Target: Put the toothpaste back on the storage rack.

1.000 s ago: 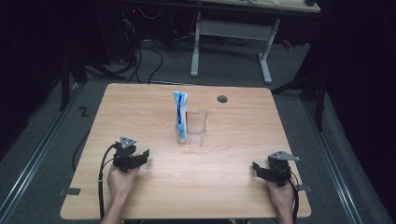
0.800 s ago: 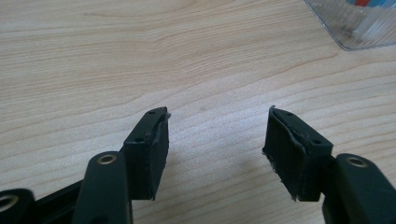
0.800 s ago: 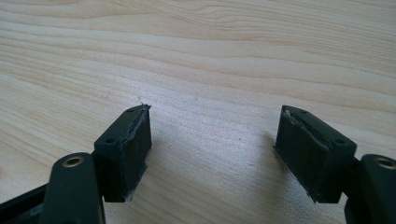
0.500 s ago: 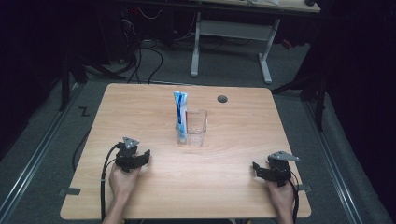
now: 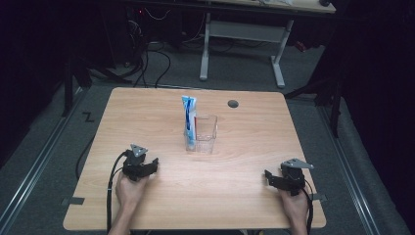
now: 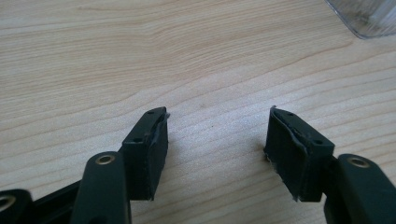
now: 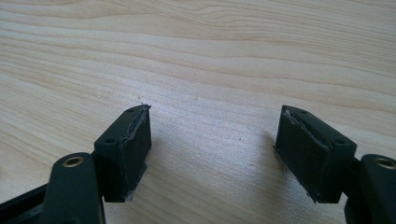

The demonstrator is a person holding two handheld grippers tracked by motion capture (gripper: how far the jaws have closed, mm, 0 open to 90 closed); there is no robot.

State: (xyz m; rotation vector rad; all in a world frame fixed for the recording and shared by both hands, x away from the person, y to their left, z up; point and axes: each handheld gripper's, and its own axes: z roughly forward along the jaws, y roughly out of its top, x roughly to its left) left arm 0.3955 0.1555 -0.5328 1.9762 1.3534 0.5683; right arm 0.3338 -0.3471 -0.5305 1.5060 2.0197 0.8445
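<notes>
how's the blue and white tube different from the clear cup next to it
The tube is opaque, printed blue and white; the cup is see-through and colourless. The tube is narrow and rises above the cup's rim, while the cup is wider and shorter. The tube sits on the left gripper's side of the cup. Whether they touch is unclear. Both stand upright near the middle of the wooden table, apart from both grippers.

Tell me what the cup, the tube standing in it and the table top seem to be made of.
Cup: clear plastic or glass, since the table shows through its walls; which one is unclear.
Tube: probably glossy soft plastic, blue and white print, flat crimped top end.
Table top: light wood or wood-look laminate, matte, with visible grain lines.
</notes>
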